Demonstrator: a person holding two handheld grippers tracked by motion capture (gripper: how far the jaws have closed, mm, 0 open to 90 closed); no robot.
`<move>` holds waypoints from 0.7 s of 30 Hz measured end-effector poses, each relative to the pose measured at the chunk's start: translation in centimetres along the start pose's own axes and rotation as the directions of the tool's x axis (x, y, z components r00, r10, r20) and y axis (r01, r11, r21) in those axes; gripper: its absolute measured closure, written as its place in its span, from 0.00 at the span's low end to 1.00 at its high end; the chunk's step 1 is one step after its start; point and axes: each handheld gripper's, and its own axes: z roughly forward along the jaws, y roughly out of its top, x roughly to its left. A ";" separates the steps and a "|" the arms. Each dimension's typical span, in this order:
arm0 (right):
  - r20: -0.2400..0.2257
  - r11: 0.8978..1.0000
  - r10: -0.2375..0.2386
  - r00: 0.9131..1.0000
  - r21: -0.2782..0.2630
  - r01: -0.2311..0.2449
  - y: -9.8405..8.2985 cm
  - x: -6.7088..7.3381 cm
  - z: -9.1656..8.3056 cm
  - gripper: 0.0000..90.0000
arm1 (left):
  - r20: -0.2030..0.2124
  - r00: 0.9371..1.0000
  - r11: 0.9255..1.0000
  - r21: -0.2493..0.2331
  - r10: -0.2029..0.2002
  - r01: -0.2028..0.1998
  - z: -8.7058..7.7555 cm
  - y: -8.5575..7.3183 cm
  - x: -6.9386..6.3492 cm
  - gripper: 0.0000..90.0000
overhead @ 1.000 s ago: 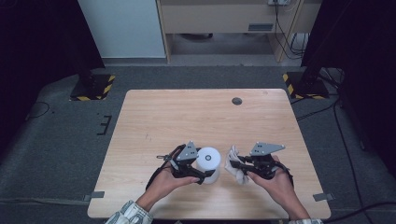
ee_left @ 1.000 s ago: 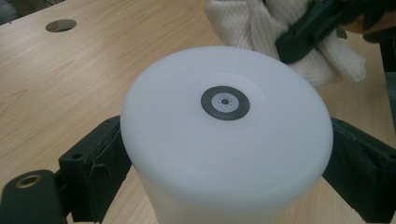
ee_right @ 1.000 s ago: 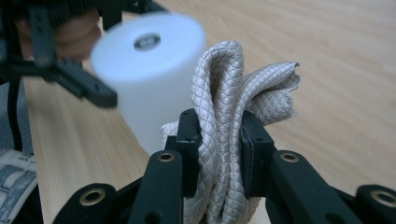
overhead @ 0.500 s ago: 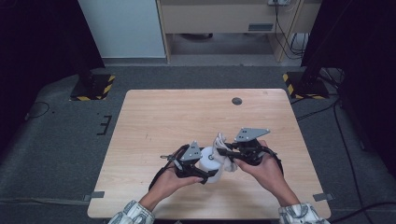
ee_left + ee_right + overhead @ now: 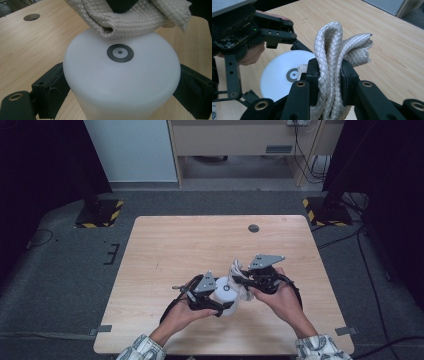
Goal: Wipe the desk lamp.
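A white round container (image 5: 222,290) with a grey ring mark on its flat top stands near the table's front edge. My left gripper (image 5: 220,299) is shut on it, one black pad against each side of the container (image 5: 120,82). My right gripper (image 5: 240,281) is shut on a bunched beige quilted cloth (image 5: 235,269). In the right gripper view the cloth (image 5: 332,47) bulges up between the jaws, just above the container's top (image 5: 274,77). In the left gripper view the cloth (image 5: 130,17) hangs over the far rim and may touch it.
The wooden table (image 5: 190,240) has a small dark round hole (image 5: 254,228) near its far edge. Both forearms come in over the front edge. Grey floor surrounds the table, with yellow-and-black striped stand bases (image 5: 100,215) at the far corners.
My right gripper has carried the cloth left and upward, from beside the container to over its top. The left gripper and the container have stayed in place.
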 end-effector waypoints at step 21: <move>0.017 0.997 0.073 0.997 -0.034 -0.072 -2.8 -1.8 -0.6 0.81 | -0.015 1.000 1.000 0.004 0.004 -0.004 0.2 -0.1 -0.1 0.09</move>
